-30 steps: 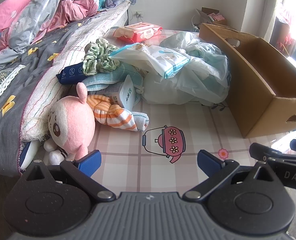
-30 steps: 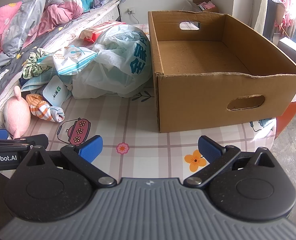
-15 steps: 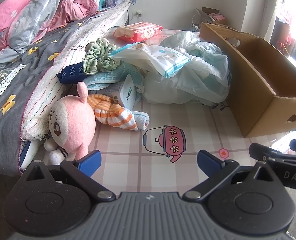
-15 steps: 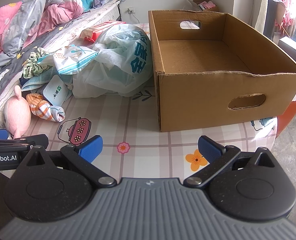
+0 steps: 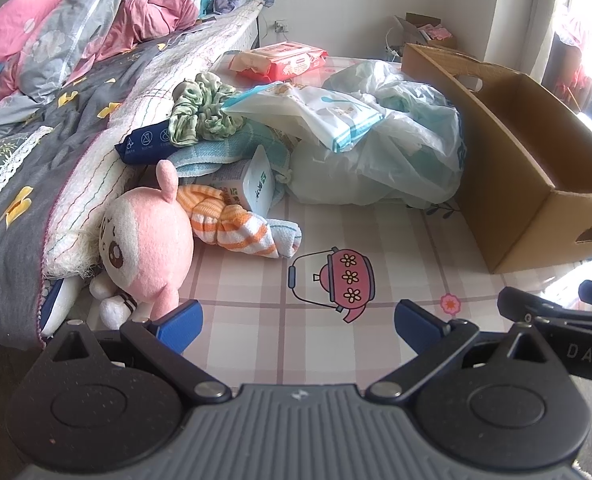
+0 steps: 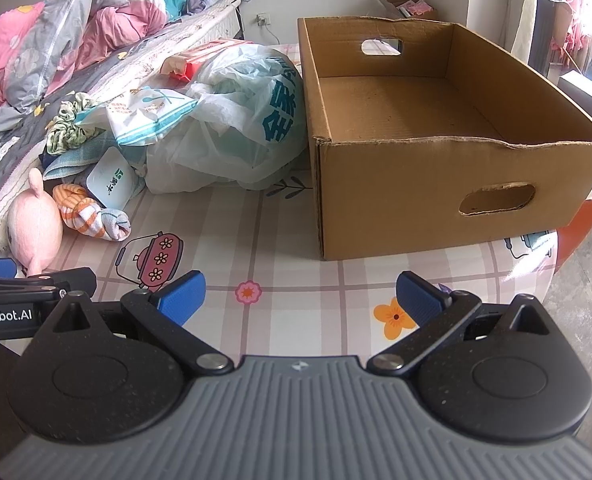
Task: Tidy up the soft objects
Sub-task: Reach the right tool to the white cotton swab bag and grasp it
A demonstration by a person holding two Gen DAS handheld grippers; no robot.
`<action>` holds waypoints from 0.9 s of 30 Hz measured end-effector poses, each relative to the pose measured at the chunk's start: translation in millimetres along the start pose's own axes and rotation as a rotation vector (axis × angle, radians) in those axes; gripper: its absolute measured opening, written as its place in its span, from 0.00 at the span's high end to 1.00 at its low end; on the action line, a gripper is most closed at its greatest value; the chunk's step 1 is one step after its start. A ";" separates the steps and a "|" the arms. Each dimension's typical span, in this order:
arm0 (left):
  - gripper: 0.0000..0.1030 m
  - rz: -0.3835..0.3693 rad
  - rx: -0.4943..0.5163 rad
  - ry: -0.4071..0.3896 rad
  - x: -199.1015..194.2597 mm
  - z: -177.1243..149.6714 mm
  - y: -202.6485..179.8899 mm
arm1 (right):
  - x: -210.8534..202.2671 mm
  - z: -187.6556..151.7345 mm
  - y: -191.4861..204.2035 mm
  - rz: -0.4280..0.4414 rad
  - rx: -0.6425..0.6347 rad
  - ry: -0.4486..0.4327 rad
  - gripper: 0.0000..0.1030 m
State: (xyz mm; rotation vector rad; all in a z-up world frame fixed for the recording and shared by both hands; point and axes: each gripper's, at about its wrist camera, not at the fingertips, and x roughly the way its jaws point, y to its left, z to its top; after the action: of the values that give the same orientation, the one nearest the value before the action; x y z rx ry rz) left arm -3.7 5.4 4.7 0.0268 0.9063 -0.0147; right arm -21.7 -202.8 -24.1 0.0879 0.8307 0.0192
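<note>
Cardboard box [image 6: 435, 152] empty; plastic bag [image 6: 232, 128] touching its left wall, pink plush [image 5: 144, 240] & striped sock [image 5: 232, 224] further left. Left gripper [image 5: 297, 322] & right gripper [image 6: 299, 296] both spread, holding nothing. "nRobot.AI" on left gripper.

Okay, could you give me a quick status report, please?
Left gripper open, right gripper open, both empty. Pink plush and striped sock on table; cardboard box empty. Nothing blocking.

"nRobot.AI" on left gripper [image 6: 0, 280]; "DAS" on right gripper [image 5: 555, 320].
</note>
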 end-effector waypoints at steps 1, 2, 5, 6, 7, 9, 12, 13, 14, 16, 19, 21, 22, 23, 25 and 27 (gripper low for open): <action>0.01 0.002 -0.001 0.001 0.9 -0.8 0.4 | 0.5 -0.3 0.2 0.000 0.000 0.001 0.01; 0.01 0.005 -0.002 0.003 1.2 -1.3 1.0 | 0.5 -0.3 0.2 0.002 0.000 0.001 0.01; 0.01 0.012 -0.007 0.003 2.4 -1.3 3.2 | 2.6 -0.7 1.3 0.006 0.000 0.004 0.01; 0.01 0.017 -0.010 -0.001 2.2 -0.7 4.6 | 2.7 -0.3 1.6 0.009 -0.002 0.006 0.01; 0.01 0.022 -0.012 -0.005 1.9 -0.7 6.4 | 3.5 0.2 2.8 0.014 -0.005 0.007 0.01; 0.01 0.034 -0.018 -0.017 0.8 0.9 11.3 | 3.8 2.8 5.7 0.023 -0.019 0.004 0.01; 0.01 0.062 -0.025 -0.045 -0.9 6.9 22.0 | 0.9 12.0 14.5 0.040 -0.067 -0.026 0.01; 0.01 0.071 -0.030 -0.060 -2.1 9.6 26.5 | -0.5 16.9 18.0 0.047 -0.089 -0.042 0.01; 0.01 0.078 -0.036 -0.073 -3.1 12.5 31.0 | -2.9 23.0 21.7 0.057 -0.114 -0.063 0.01; 0.01 0.089 -0.041 -0.101 -5.1 20.9 39.4 | -8.1 37.0 28.5 0.081 -0.172 -0.103 0.01; 0.01 0.087 -0.043 -0.163 -8.6 32.9 48.5 | -17.6 64.1 35.8 0.153 -0.291 -0.160 0.01; 0.01 0.056 -0.038 -0.207 -10.9 40.1 50.7 | -23.5 87.7 36.1 0.248 -0.349 -0.179 0.01; 0.01 0.033 -0.036 -0.227 -11.4 42.8 51.0 | -25.4 99.6 34.4 0.293 -0.359 -0.189 0.01; 0.01 0.009 -0.038 -0.246 -11.0 45.9 51.1 | -25.4 112.9 32.2 0.337 -0.366 -0.197 0.01; 0.01 -0.044 -0.047 -0.277 -8.2 52.2 49.4 | -21.9 140.8 31.2 0.402 -0.370 -0.183 0.01; 0.02 -0.096 -0.063 -0.296 -4.1 56.7 48.0 | -14.2 168.1 33.0 0.488 -0.375 -0.147 0.01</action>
State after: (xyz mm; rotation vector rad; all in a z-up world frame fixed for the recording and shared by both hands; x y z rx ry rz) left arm 39.5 51.7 43.8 -0.0759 0.6108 -0.0777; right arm 93.4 -182.5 102.0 -0.0626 0.6316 0.6192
